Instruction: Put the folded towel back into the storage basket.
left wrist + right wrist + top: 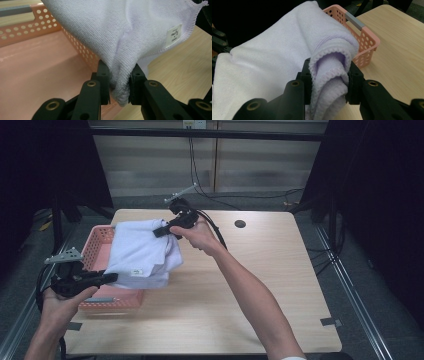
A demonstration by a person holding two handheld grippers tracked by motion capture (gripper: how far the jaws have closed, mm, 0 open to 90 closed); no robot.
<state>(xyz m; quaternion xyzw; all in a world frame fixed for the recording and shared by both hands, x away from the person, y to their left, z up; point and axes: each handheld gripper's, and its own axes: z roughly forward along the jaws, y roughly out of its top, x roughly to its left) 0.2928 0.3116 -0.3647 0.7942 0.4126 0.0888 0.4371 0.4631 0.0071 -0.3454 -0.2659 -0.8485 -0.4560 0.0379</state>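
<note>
A pale lilac towel [142, 252] hangs stretched between my two grippers over the right side of a pink perforated basket [95, 242]. My left gripper [114, 277] is shut on the towel's near corner [120, 85], just above the basket's right wall [82, 53]. A white label [173, 35] is sewn near the towel's edge. My right gripper [160, 232] is shut on a bunched, hemmed fold of the towel [329, 77] at the far end. In the right gripper view the basket's rim and grey handle [354, 21] lie behind the towel.
The basket sits at the left of a light wooden table [250, 285], which has a round cable hole [240, 224] near its far edge. Cables [210, 195] trail off the back. Bits of tape [331, 322] mark the table's near corners.
</note>
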